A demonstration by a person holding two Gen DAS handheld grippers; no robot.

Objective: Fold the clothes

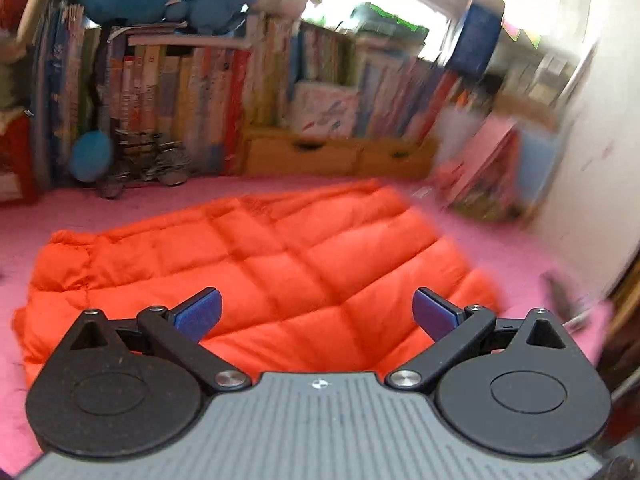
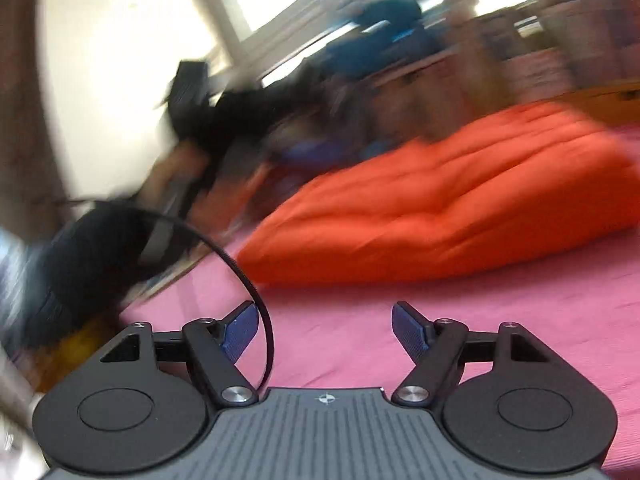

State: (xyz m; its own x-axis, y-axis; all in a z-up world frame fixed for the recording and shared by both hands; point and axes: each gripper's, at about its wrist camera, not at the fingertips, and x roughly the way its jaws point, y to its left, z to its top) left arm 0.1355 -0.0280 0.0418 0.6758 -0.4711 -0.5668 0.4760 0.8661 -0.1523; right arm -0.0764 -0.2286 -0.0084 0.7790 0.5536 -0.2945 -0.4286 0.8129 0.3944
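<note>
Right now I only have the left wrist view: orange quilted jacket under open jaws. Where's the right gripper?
Observer: The right gripper is off the orange jacket, over bare pink surface.
Operator: Holding anything?
Observer: No. Its jaws stand open with nothing between them; only a black cable arcs past its left finger.
Operator: How does the jacket look from that side?
Observer: A thick, puffy bundle lying on the pink surface, its near edge rounded. The view is blurred, so finer detail is unclear.
</note>
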